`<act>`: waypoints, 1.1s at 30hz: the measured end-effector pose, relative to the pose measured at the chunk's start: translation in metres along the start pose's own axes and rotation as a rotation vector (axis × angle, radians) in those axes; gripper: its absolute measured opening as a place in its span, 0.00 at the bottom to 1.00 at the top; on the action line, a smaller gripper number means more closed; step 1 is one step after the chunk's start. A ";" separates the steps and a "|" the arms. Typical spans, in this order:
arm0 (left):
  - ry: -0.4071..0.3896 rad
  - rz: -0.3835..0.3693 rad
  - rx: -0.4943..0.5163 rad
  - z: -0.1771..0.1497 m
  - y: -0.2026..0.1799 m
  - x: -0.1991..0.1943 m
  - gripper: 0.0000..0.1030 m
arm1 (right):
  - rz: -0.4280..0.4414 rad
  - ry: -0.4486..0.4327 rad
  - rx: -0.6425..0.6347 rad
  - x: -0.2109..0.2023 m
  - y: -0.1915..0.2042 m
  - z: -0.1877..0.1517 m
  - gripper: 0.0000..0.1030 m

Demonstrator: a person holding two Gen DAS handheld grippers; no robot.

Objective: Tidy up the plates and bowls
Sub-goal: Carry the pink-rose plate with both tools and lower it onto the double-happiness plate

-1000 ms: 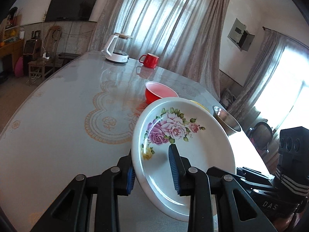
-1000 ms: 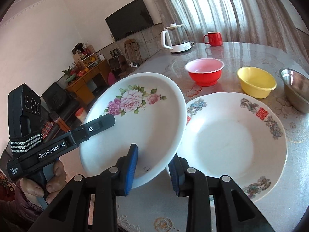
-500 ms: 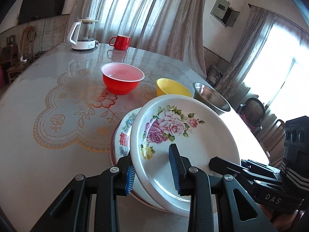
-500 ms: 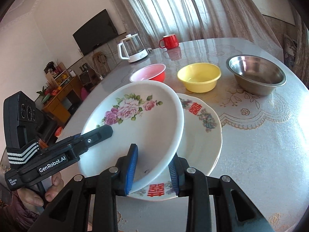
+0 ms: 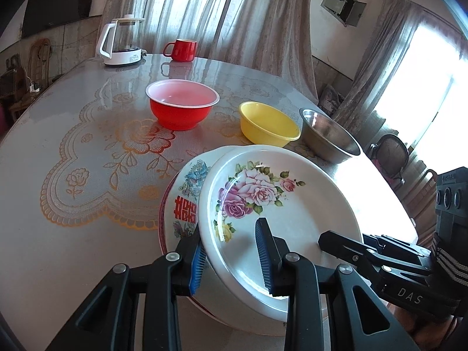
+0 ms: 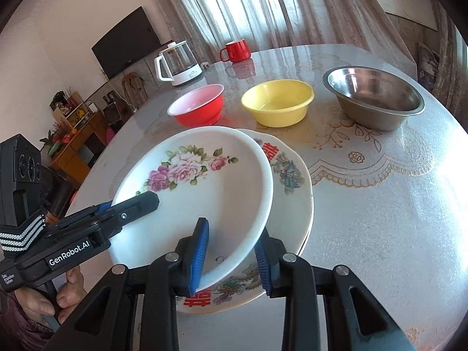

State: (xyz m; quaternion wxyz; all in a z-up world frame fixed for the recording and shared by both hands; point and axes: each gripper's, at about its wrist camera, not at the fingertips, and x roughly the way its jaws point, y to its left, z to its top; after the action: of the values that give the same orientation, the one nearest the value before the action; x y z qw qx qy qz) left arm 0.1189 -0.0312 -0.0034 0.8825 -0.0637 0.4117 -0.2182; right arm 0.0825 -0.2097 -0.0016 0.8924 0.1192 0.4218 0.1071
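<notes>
A white plate with pink roses [image 5: 280, 213] [image 6: 204, 193] is held by both grippers, tilted, low over a larger plate with red characters [image 5: 184, 204] [image 6: 289, 175] on the table. My left gripper [image 5: 231, 257] is shut on the rose plate's left rim; it also shows in the right wrist view [image 6: 128, 207]. My right gripper [image 6: 231, 251] is shut on the plate's right rim; it also shows in the left wrist view [image 5: 345, 242]. Behind stand a red bowl [image 5: 182, 106] [image 6: 199, 108], a yellow bowl [image 5: 267, 124] [image 6: 278, 102] and a steel bowl [image 5: 327, 136] [image 6: 374, 96].
A white kettle [image 5: 121, 42] [image 6: 178, 64] and a red mug [image 5: 181, 49] [image 6: 237, 49] stand at the table's far edge. The round table [image 5: 73, 134] has a patterned cover. A chair [image 5: 392, 155] stands off the right side.
Both grippers carried the rose plate from the table's left side over to the larger plate and lowered it close above that plate. Both grips stay shut.
</notes>
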 end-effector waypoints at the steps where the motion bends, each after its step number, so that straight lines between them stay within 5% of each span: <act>1: 0.002 0.003 0.000 0.000 0.000 0.001 0.30 | -0.005 0.002 0.000 0.001 0.000 0.001 0.29; 33: 0.006 0.036 -0.008 -0.006 0.001 -0.007 0.37 | -0.170 -0.025 -0.159 0.002 0.013 0.001 0.40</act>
State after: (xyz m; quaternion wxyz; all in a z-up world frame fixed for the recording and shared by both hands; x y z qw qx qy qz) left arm 0.1103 -0.0268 -0.0024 0.8849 -0.0592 0.4161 -0.2008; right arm 0.0837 -0.1972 0.0015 0.9100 0.0130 0.4095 0.0629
